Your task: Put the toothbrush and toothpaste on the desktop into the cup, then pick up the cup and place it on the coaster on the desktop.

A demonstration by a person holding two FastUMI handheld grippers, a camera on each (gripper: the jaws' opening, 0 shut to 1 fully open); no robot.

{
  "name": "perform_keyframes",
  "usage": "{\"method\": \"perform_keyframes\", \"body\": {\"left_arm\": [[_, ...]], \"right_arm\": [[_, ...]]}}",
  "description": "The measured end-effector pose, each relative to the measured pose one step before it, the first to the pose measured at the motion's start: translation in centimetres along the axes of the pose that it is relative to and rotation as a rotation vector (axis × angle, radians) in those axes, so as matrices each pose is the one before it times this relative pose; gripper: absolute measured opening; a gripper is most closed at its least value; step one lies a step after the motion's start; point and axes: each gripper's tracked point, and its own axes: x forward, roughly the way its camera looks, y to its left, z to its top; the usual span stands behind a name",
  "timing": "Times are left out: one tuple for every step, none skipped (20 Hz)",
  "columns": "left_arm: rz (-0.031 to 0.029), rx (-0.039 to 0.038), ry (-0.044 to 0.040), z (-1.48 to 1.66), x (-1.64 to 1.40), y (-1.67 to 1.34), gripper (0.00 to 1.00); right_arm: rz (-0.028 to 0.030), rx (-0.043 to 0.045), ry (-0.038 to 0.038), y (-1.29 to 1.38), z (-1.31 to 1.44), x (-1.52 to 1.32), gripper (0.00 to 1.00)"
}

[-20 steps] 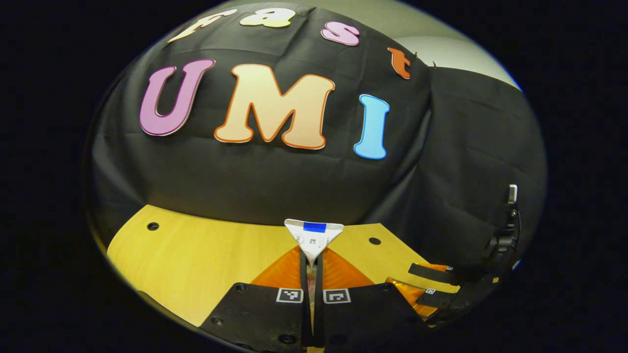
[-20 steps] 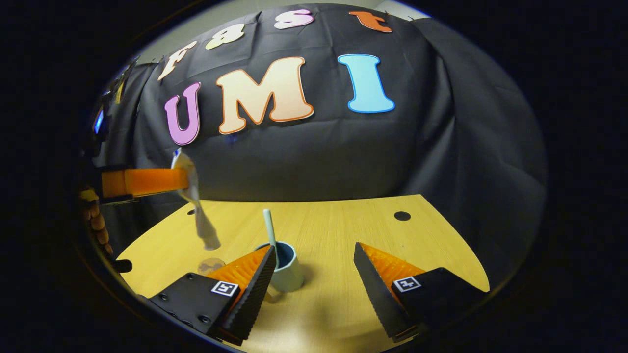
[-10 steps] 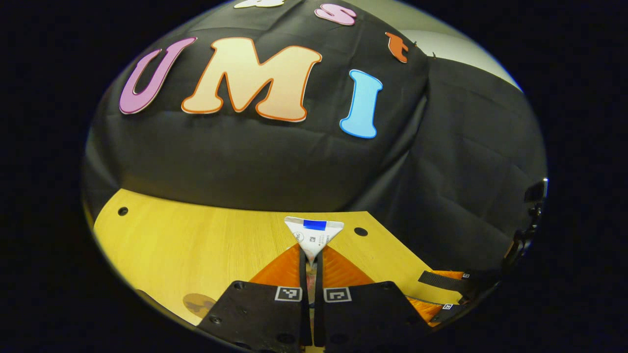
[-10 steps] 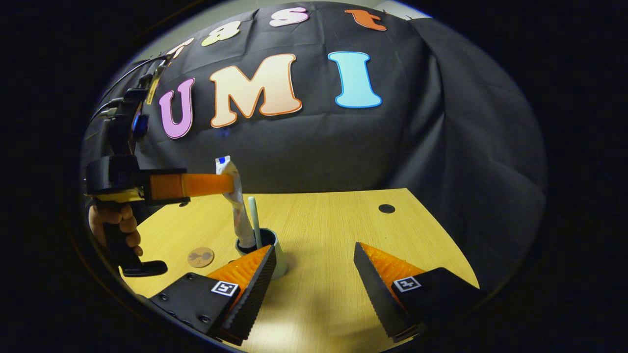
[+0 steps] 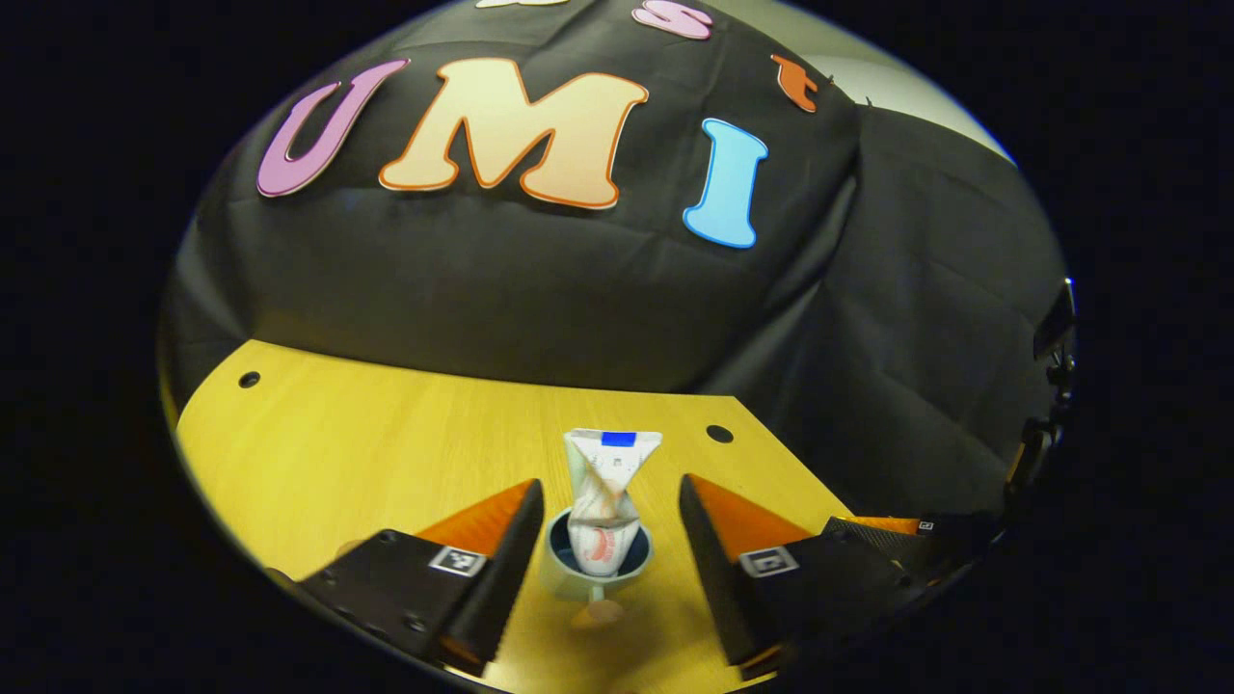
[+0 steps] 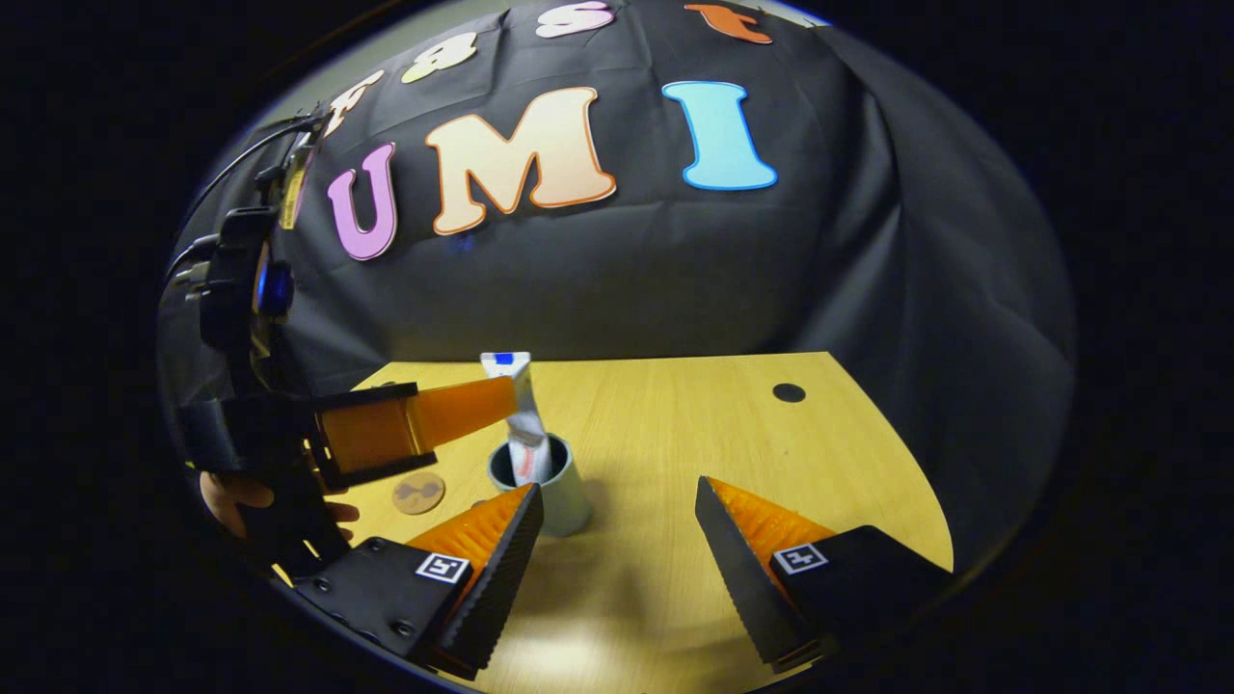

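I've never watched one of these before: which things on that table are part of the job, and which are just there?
Part of the job:
toothpaste, standing in the cup
cup
coaster, beside the cup
left gripper, open
right gripper, open

Just there:
wooden table

The white toothpaste (image 5: 603,492) tube stands up in the little round cup (image 5: 595,576) on the yellow desktop (image 6: 675,434). A small brown coaster (image 6: 418,493) lies flat near the cup.

Toothpaste (image 6: 523,424) stands in the cup (image 6: 554,496) beside the coaster (image 6: 418,493).
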Motion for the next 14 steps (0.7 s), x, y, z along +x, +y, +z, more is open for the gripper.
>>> {"method": "perform_keyframes", "body": {"left_arm": [[0.01372,0.00934,-0.02222,0.693,-0.649,0.434,0.97],[0.02507,0.00362,-0.01023,0.136,-0.74,0.682,0.98],[0.02395,-0.00337,-0.00662,-0.021,-0.66,0.676,0.95],[0.02025,-0.01232,-0.00842,0.05,-0.827,0.804,0.95],[0.01933,-0.01653,-0.00977,0.071,-0.849,0.819,0.95],[0.01891,-0.0152,-0.00591,0.059,-0.856,1.044,0.95],[0.01669,-0.01164,-0.0013,-0.137,-0.893,1.087,0.95],[0.01683,-0.00519,0.00024,-0.105,-0.928,1.174,0.95],[0.01385,0.00353,0.00629,-0.299,-0.808,1.159,0.95],[0.01818,0.01013,0.00394,-0.297,-0.926,1.428,0.95],[0.01428,0.01496,-0.00282,-0.131,-0.919,1.52,0.95],[0.02071,0.0176,0.0029,-0.262,-0.809,1.593,0.95],[0.01451,0.01222,0.00633,-0.432,-0.596,1.448,0.95],[0.0125,0.0052,0.0095,-0.429,-0.522,1.29,0.95]], "right_arm": [[0.0254,-0.00981,0.01243,0.703,-0.118,0.016,0.99],[0.02288,-0.01029,0.0103,0.642,0.052,0.083,0.98],[0.02022,-0.01211,0.00882,0.73,0.052,0.167,0.95],[0.0172,-0.01516,0.00883,0.641,-0.008,0.151,0.98],[0.00642,-0.01607,0.01429,0.465,-0.086,0.246,0.98],[0.0062,-0.01226,0.02381,0.45,-0.33,0.281,0.98],[0.0063,-0.00721,0.02679,0.539,-0.253,0.308,0.98],[-0.00016,0.00365,0.02852,0.493,-0.106,0.364,0.95],[-0.00014,0.01146,0.04176,0.411,-0.193,0.403,0.98],[0.00463,0.01846,0.05123,0.569,-0.448,0.531,0.98],[0.00663,0.02088,0.04591,0.408,-0.271,0.494,0.98],[-0.00282,0.02408,0.04101,0.256,-0.159,0.477,0.99],[-0.00462,0.03445,0.03066,0.29,-0.021,0.518,0.95],[-0.00448,0.0342,0.03348,0.264,-0.1,0.585,0.98]]}}
